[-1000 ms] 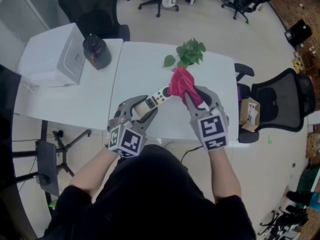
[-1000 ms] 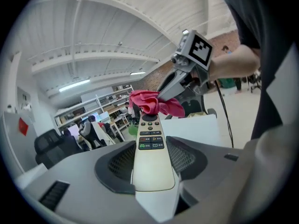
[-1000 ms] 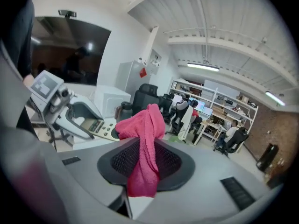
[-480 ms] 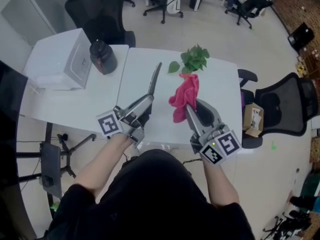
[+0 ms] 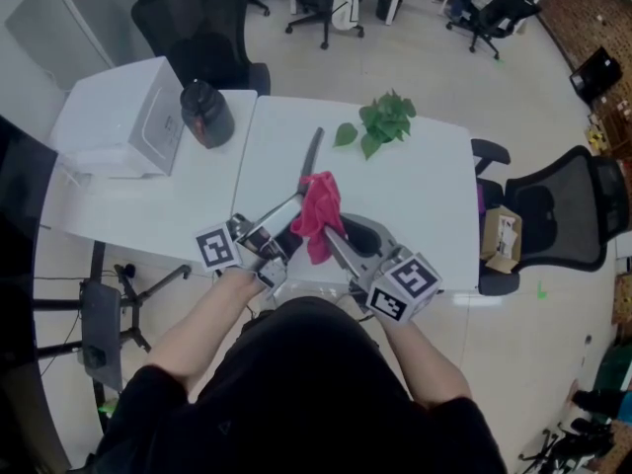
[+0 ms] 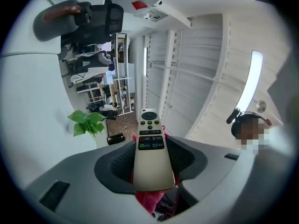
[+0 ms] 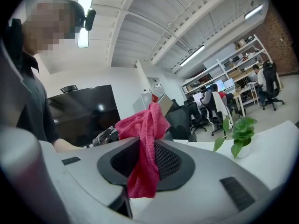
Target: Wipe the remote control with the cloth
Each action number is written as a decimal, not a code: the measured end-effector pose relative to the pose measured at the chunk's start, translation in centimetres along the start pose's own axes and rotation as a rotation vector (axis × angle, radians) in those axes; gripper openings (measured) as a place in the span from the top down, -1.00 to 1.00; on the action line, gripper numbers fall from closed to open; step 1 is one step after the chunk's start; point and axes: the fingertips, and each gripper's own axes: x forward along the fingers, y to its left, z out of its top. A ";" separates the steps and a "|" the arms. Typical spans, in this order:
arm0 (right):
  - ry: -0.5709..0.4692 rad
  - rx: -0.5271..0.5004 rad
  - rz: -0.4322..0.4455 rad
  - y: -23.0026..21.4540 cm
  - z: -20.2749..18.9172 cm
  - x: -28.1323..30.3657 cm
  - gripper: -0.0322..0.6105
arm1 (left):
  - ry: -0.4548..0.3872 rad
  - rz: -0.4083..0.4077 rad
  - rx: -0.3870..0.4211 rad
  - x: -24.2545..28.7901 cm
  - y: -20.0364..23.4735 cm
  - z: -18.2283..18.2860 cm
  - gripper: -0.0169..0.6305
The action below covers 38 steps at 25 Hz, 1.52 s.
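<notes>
Over the white table (image 5: pixel 415 196), the right hand-held gripper (image 5: pixel 336 243) pinches the red cloth (image 5: pixel 318 215), bunched just behind the remote control (image 5: pixel 310 161). The left hand-held gripper (image 5: pixel 279 221) clamps the remote's lower end, the remote pointing away from the person.

the left tool (image 6: pixel 152 158) and right tool (image 7: pixel 145 161) are grey with black-and-white marker cubes (image 5: pixel 217 248), the shirt (image 5: pixel 296 393) black and short-sleeved.

My head camera looks steeply down from above onto the white table (image 5: pixel 415 205). The camera on my left gripper (image 5: pixel 279 223) sits close behind its jaws and faces upward along them. The one on my right gripper (image 5: pixel 341 245) sits just as near and looks up across the room. All three views share the plant (image 5: pixel 380 121).
</notes>
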 end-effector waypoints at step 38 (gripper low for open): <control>0.194 -0.234 -0.511 -8.1 -5.0 -7.6 0.60 | 0.455 0.810 0.796 -7.6 16.8 -0.1 0.30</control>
